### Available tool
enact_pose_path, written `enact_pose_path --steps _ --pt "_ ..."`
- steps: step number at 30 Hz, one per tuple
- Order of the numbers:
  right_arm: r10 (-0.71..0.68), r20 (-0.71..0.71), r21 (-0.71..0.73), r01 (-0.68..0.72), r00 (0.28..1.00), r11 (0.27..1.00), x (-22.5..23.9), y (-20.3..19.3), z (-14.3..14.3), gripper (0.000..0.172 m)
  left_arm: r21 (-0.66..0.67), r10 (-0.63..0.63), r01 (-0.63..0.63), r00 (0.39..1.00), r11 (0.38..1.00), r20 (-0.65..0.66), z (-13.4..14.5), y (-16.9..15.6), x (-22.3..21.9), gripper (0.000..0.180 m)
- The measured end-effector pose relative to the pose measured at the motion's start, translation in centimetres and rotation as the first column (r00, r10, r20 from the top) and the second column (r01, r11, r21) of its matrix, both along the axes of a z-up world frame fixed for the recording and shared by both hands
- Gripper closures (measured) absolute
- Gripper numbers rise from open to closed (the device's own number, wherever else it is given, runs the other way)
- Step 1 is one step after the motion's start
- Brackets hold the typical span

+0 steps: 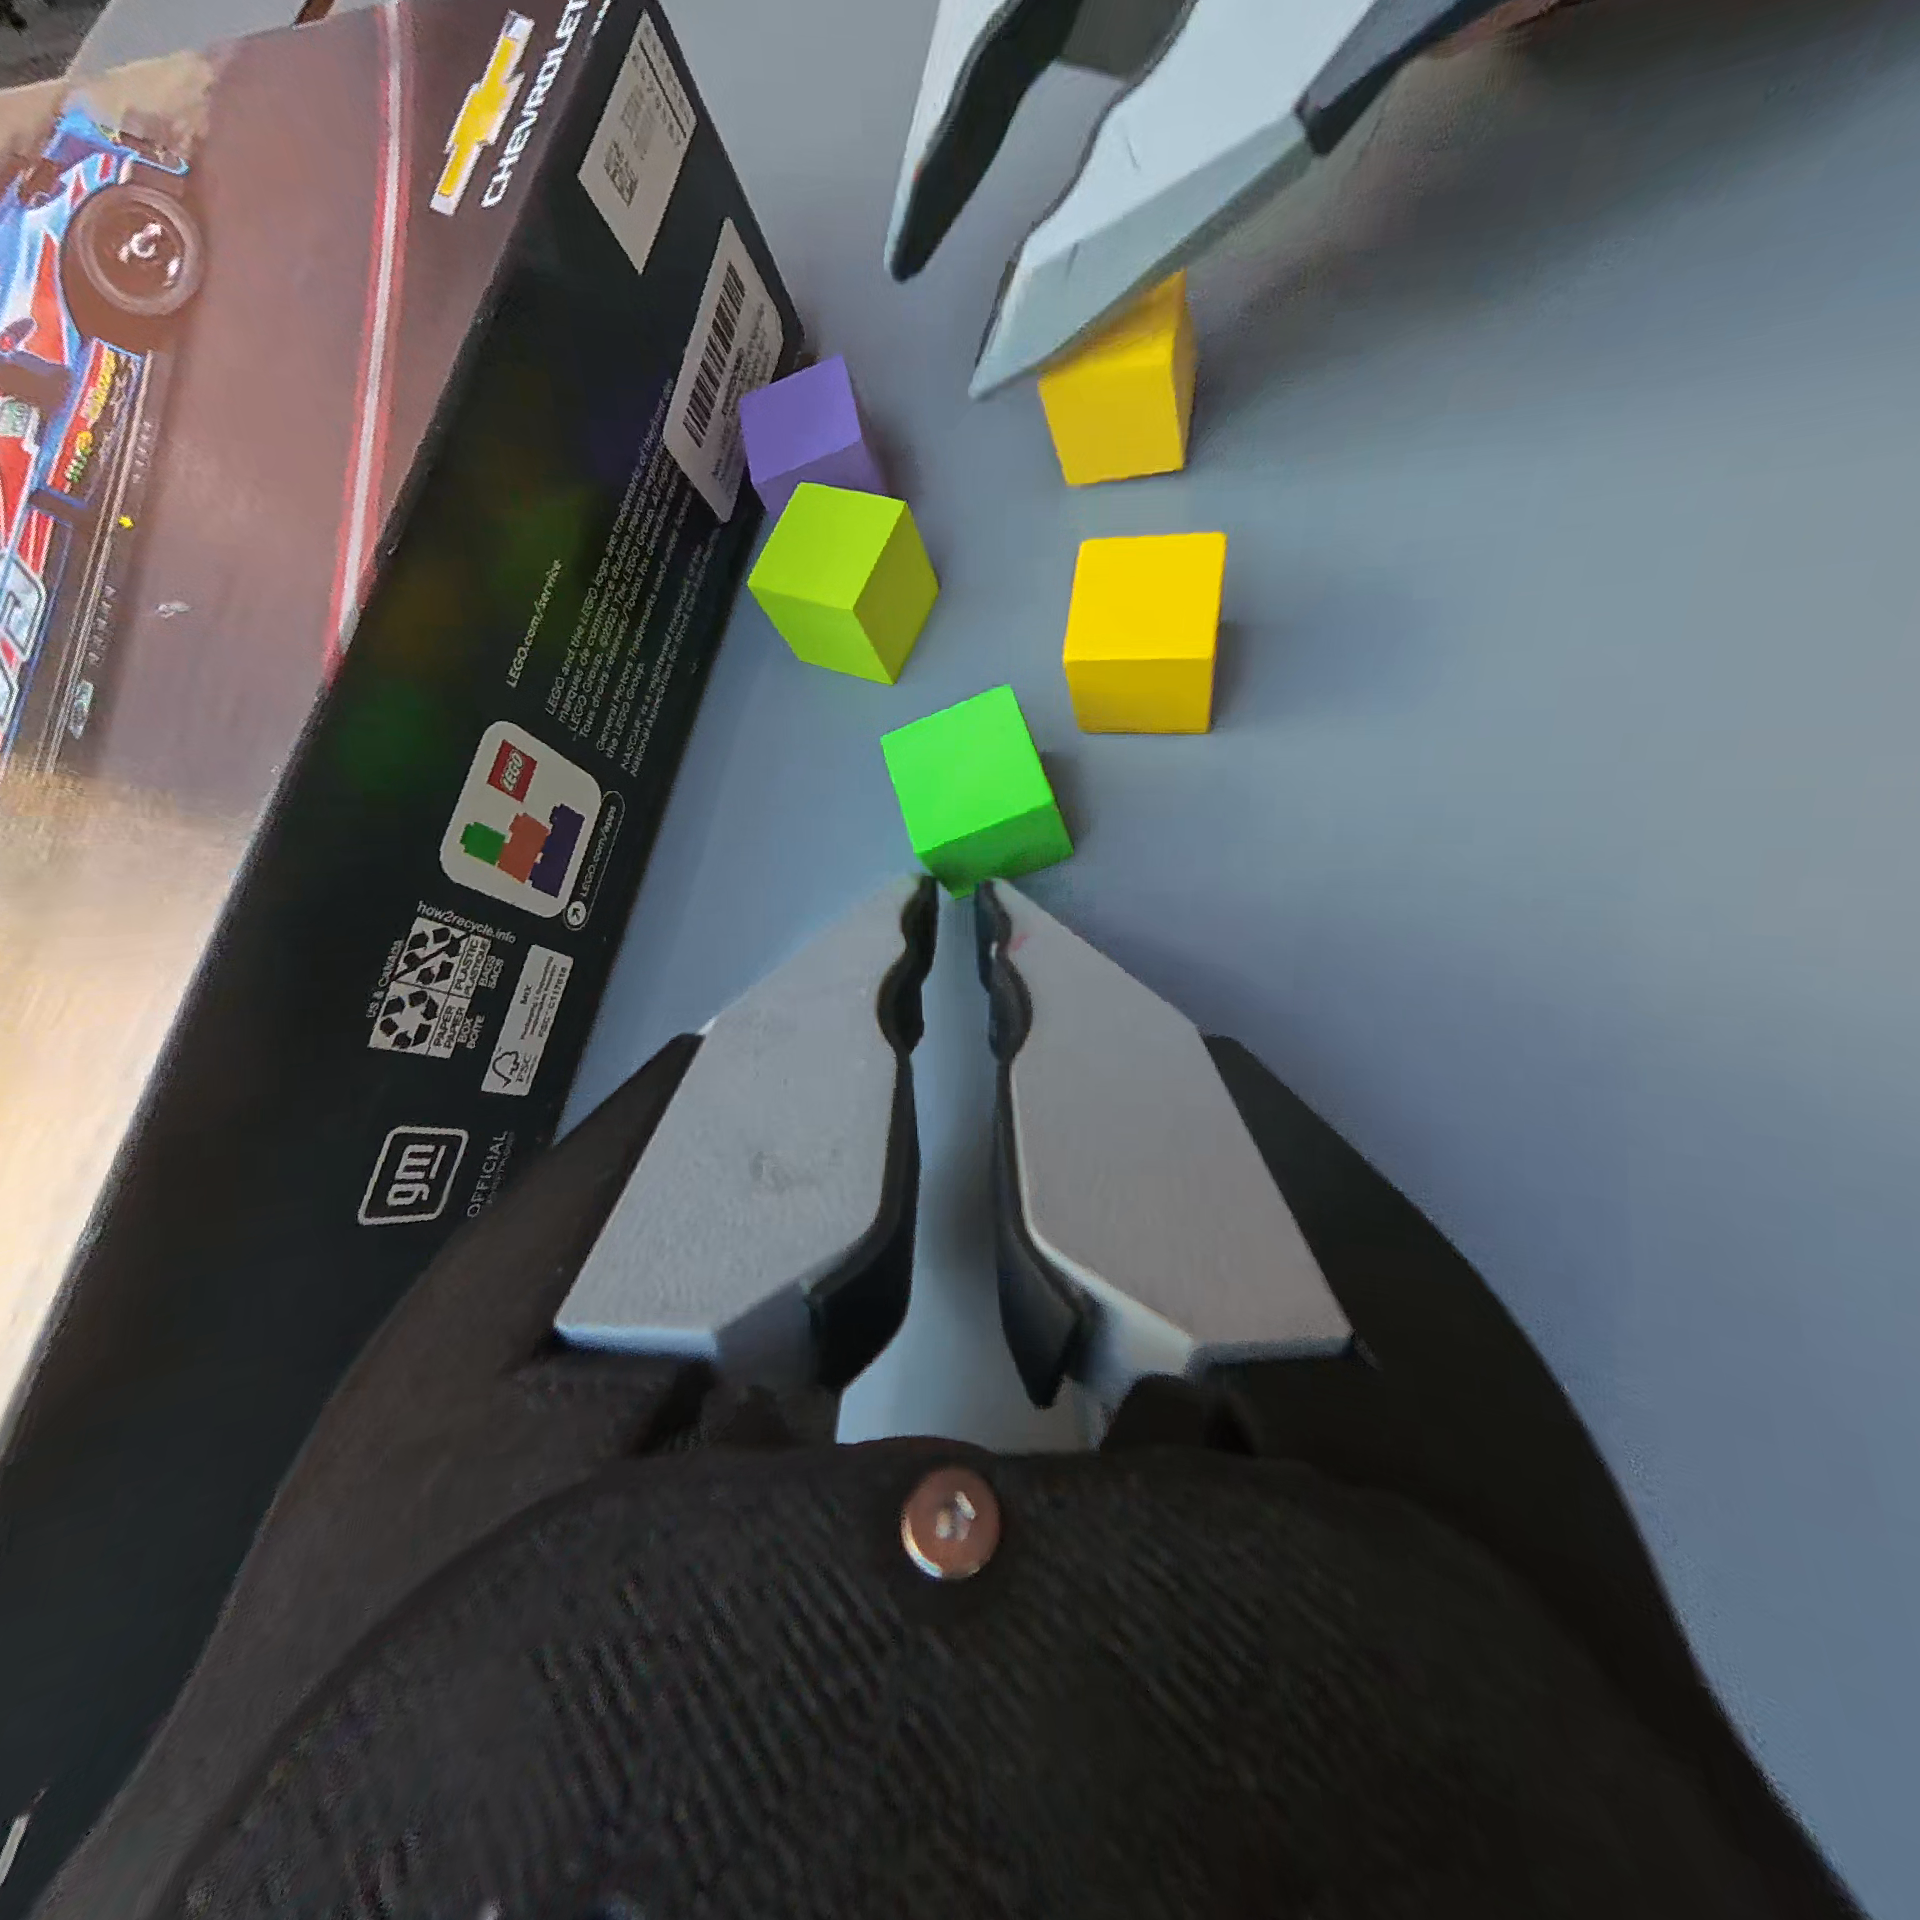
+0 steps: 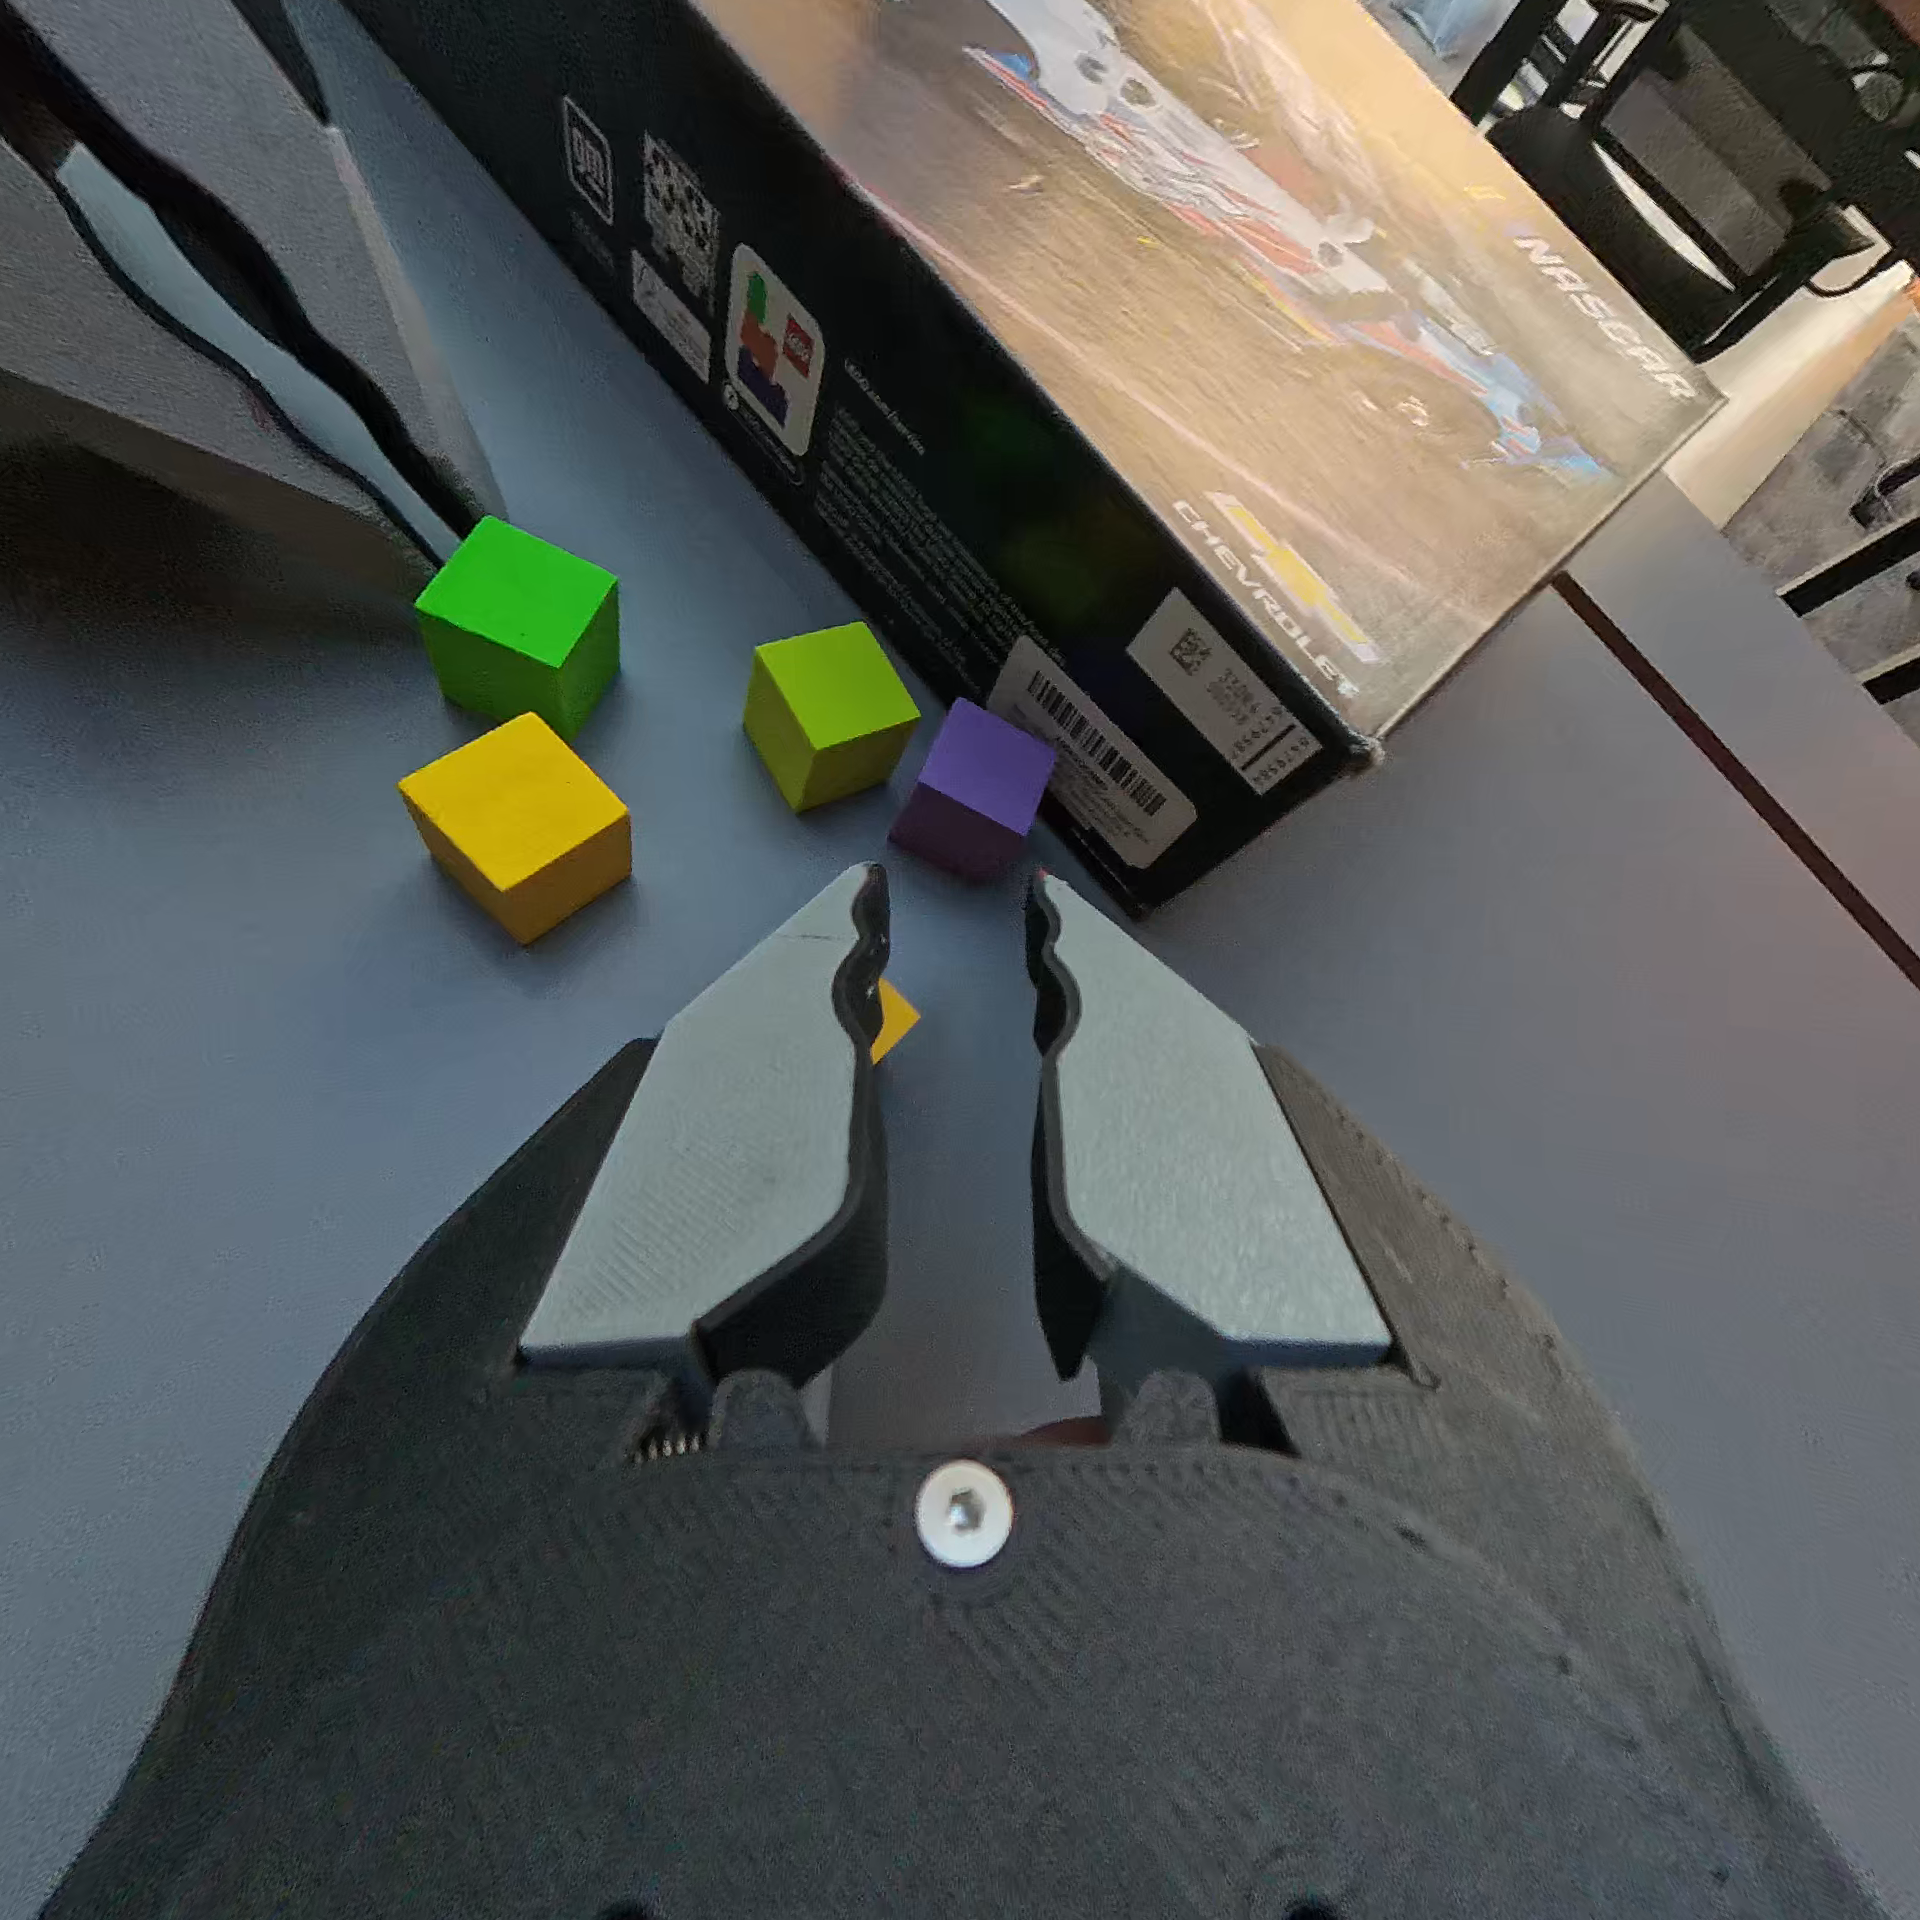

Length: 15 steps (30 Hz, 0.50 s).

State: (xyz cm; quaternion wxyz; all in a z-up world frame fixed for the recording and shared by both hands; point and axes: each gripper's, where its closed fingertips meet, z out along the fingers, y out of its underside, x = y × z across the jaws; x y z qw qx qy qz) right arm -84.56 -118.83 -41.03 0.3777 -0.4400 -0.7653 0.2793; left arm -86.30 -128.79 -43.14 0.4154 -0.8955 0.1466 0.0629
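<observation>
Big stuff first: everything is sitting on a grey-blue table [image 1: 1558, 935], and a long dark cardboard box [image 1: 312, 623] with a race car picture is lying flat along one side of it.

The left gripper [image 1: 956, 899] is reaching in low along the box's side wall, angled down at the tabletop. Its fingers are pulled nearly together with just a thin slit showing. The tips are sitting right at the near corner of the bright green cube [image 1: 971, 779]. I honestly can't tell if they're nipping that corner or only touching it. The cube looks to be resting flat on the table, and it's clearly wider than that slit.

The right gripper [image 2: 956, 894] is coming in from the opposite side, also tilted down, with its fingers spread apart and nothing pressed between them. One finger is lying over the top of a yellow cube [image 1: 1117, 405], so from its own camera only a small yellow sliver is peeking out beside that finger. The other finger is standing clear of it.

Smaller bits: a second yellow cube [image 1: 1143, 634] is sitting just beside the bright green one. A lime cube [image 1: 842, 582] is close to the box, and a purple cube [image 1: 800, 416] is touching the box wall right by a barcode sticker.
</observation>
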Motion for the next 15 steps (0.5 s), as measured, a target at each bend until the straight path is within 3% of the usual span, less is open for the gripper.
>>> enact_pose_path --steps 5,9,15 --pt "-0.037 -0.106 -0.165 0.019 0.994 0.986 0.0 0.7 2.4 0.145 0.047 0.027 -0.03 0.997 0.998 0.072 0.9 0.0 -0.5 0.165" --pt "-0.174 -0.194 -0.212 0.132 0.965 0.968 0.2 3.8 4.1 0.147 0.082 0.071 -0.087 0.981 0.993 0.179 1.7 0.1 -1.5 0.161" --pt "-0.359 -0.21 -0.266 0.3 0.909 0.916 1.2 7.5 4.1 0.147 0.151 0.122 -0.153 0.973 0.977 0.197 2.8 0.1 -2.6 0.16"
